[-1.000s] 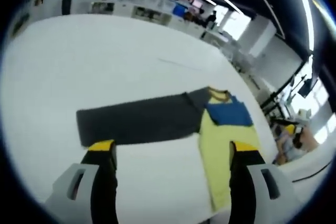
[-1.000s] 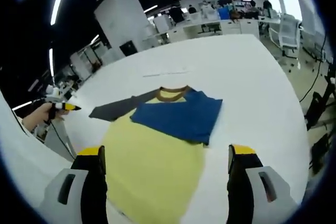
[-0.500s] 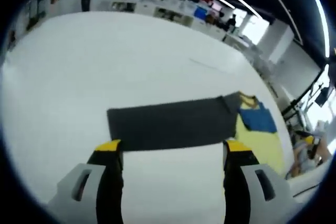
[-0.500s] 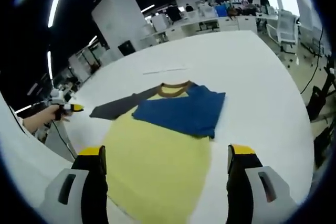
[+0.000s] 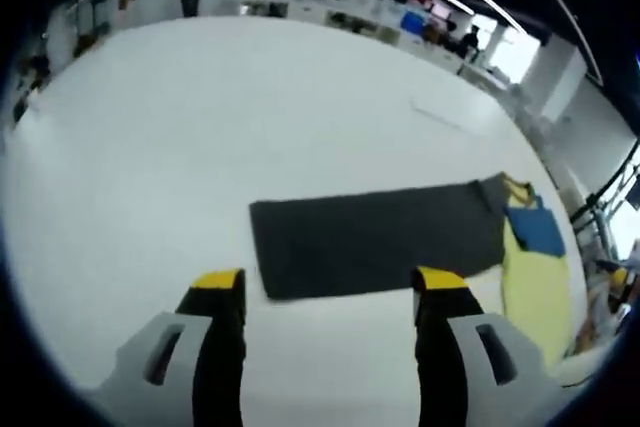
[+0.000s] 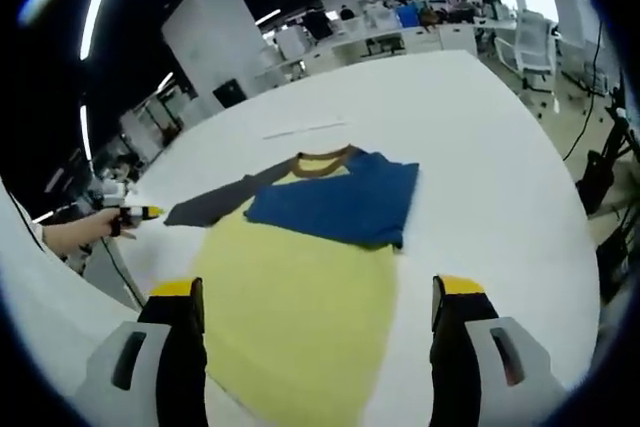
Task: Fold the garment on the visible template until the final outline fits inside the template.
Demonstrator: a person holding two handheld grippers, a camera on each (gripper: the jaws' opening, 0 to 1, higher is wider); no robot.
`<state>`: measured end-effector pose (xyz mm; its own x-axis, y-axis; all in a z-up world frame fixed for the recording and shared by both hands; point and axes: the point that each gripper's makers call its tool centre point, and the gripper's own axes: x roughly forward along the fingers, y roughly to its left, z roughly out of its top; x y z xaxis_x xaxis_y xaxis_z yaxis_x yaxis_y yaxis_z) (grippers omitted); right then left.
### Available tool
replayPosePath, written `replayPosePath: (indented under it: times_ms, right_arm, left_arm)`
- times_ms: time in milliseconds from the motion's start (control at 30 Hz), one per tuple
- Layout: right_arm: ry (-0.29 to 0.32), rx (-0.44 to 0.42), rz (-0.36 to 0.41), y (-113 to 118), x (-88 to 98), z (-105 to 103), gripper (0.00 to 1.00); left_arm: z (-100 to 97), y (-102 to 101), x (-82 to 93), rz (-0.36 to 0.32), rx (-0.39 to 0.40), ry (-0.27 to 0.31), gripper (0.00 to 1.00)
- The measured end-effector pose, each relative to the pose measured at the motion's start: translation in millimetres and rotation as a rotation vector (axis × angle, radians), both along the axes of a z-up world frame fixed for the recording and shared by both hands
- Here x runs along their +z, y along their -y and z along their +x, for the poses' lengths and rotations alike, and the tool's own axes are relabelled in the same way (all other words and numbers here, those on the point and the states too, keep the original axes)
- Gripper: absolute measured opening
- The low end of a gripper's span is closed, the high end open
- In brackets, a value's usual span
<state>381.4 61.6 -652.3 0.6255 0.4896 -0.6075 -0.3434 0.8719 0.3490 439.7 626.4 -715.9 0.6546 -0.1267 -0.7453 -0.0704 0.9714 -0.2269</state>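
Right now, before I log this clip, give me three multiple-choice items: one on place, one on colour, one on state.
1. Where does the blue sleeve lie?
A. folded over the yellow body
B. spread out flat on the table
C. hanging off the table

2. What colour is the outstretched sleeve?
A. red
B. dark grey
C. white

3. How is the left gripper?
A. shut on the sleeve
B. open, holding nothing
C. shut on the collar

Answers: 1 A, blue lies across the yellow chest; 2 B, a dark grey strip on the white table; 3 B, jaws apart, bare table between.
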Motion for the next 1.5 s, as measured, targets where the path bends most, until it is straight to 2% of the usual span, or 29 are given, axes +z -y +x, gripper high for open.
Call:
replayPosePath:
  times_ms: [133, 300, 500, 700, 800, 967, 1067, 1167, 1267, 1500]
  right_arm:
    - [-0.004, -0.009, -0.003, 1, -0.1, -1, 0.94]
    - [-0.004, -0.009, -0.013, 1, 1.4, 1, 0.93]
    - [-0.007, -0.006, -0.018, 0, 2.5, 2, 0.93]
    - [-0.007, -0.009, -0.021, -1, 3.5, 3, 0.93]
    - [-0.011, -0.011, -0.027, 1, 2.7, 3, 0.93]
    - [-0.016, -0.014, -0.034, 1, 3.4, 3, 0.93]
    - [-0.017, -0.014, -0.038, 1, 3.8, 2, 0.93]
    - [-0.020, -0.017, -0.038, 1, 3.5, 2, 0.93]
    - [-0.024, -0.014, -0.041, 0, 2.9, 2, 0.93]
    - [-0.026, -0.006, -0.044, -2, 3.9, 4, 0.93]
  left_arm:
    - [4.5, -6, -7.3, 0.042, 0.006, 0.002, 0.62]
    - [10.8, -13, -9.7, 0.035, 0.039, 0.023, 0.56]
    - [21.5, -30, -8.3, 0.068, 0.084, 0.043, 0.43]
    - [24.1, -36, -15.8, 0.100, 0.083, 0.026, 0.36]
    - [25.9, -34, -17.6, 0.084, 0.085, 0.024, 0.36]
    - [26.4, -40, -24.8, 0.106, 0.097, 0.006, 0.31]
    - [27.9, -39, -24.2, 0.092, 0.102, 0.009, 0.29]
    - [28.2, -43, -26.1, 0.117, 0.096, -0.002, 0.27]
    - [28.5, -44, -28.0, 0.110, 0.105, -0.005, 0.22]
    - [26.5, -43, -32.3, 0.119, 0.101, -0.029, 0.18]
